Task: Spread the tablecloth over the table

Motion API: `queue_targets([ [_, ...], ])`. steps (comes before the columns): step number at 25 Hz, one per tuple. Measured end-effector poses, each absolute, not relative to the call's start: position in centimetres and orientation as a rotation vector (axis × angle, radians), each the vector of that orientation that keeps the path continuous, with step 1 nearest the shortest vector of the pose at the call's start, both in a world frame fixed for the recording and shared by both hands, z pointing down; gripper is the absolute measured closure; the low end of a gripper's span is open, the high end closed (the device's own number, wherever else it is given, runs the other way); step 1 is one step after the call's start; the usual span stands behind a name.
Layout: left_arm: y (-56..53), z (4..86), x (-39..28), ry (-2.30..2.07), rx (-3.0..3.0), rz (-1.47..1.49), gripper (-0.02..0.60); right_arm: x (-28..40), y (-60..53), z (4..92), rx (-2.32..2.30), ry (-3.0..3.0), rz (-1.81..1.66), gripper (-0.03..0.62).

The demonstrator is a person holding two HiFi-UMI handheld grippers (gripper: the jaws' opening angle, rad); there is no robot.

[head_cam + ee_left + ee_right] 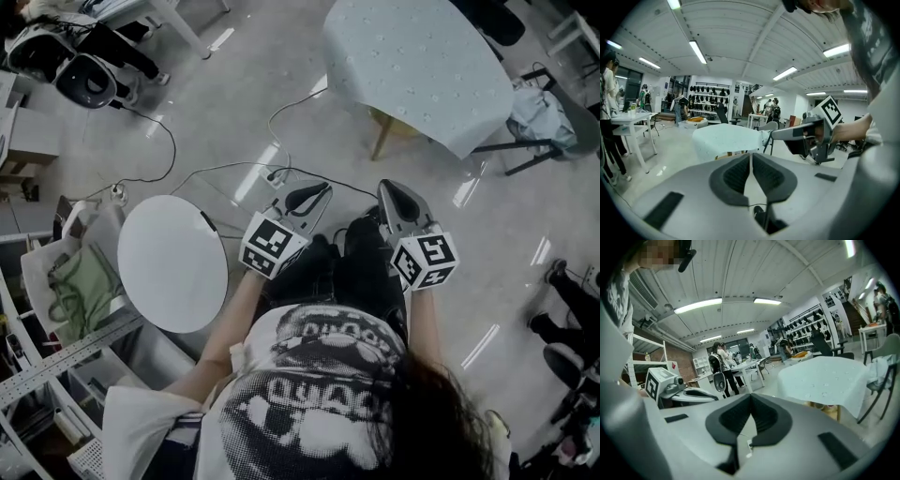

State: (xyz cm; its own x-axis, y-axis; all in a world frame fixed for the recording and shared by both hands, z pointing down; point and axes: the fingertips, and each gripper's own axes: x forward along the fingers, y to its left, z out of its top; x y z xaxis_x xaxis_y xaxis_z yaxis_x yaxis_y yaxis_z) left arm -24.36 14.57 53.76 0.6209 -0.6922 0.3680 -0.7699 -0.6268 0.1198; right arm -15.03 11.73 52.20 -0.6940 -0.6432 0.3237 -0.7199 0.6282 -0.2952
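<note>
A light blue tablecloth [422,66] lies spread over the table at the head view's upper right, hanging down past its edges. It also shows ahead in both gripper views, as the draped tablecloth [726,140] and the same cloth [829,376]. My left gripper [319,194] and right gripper [392,192] are held side by side over the floor in front of my legs, well short of that table. Both pairs of jaws meet at the tips with nothing between them. The left gripper [751,157] sees the right gripper [774,134] to its right. The right gripper [750,397] sees the left gripper [715,399] to its left.
A round white table [173,262] stands close at my left, with a green bag [80,286] beside it. A power strip and cables [277,175] lie on the floor ahead. A chair with cloth on it [544,117] stands right of the covered table. People stand at a white desk [630,119].
</note>
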Motion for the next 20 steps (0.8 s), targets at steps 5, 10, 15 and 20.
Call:
queue_targets([
  [5,15.2,52.9,-23.2,-1.155,2.64,0.4,0.565,-14.2,12.6,51.4,1.179,-2.678,0.578,0.606],
  [10,15.8,52.0,-22.0,-1.105,2.67,0.409,0.568,-13.5,13.0,51.1,1.194,-2.68,0.572,0.605],
  [15,16.4,51.5,-22.1,-1.094,2.684,0.411,0.569,-13.6,13.5,51.1,1.186,-2.68,0.567,0.603],
  [20,16.8,51.5,-22.2,-1.101,2.688,0.411,0.569,-13.8,13.8,51.3,1.169,-2.675,0.554,0.6],
])
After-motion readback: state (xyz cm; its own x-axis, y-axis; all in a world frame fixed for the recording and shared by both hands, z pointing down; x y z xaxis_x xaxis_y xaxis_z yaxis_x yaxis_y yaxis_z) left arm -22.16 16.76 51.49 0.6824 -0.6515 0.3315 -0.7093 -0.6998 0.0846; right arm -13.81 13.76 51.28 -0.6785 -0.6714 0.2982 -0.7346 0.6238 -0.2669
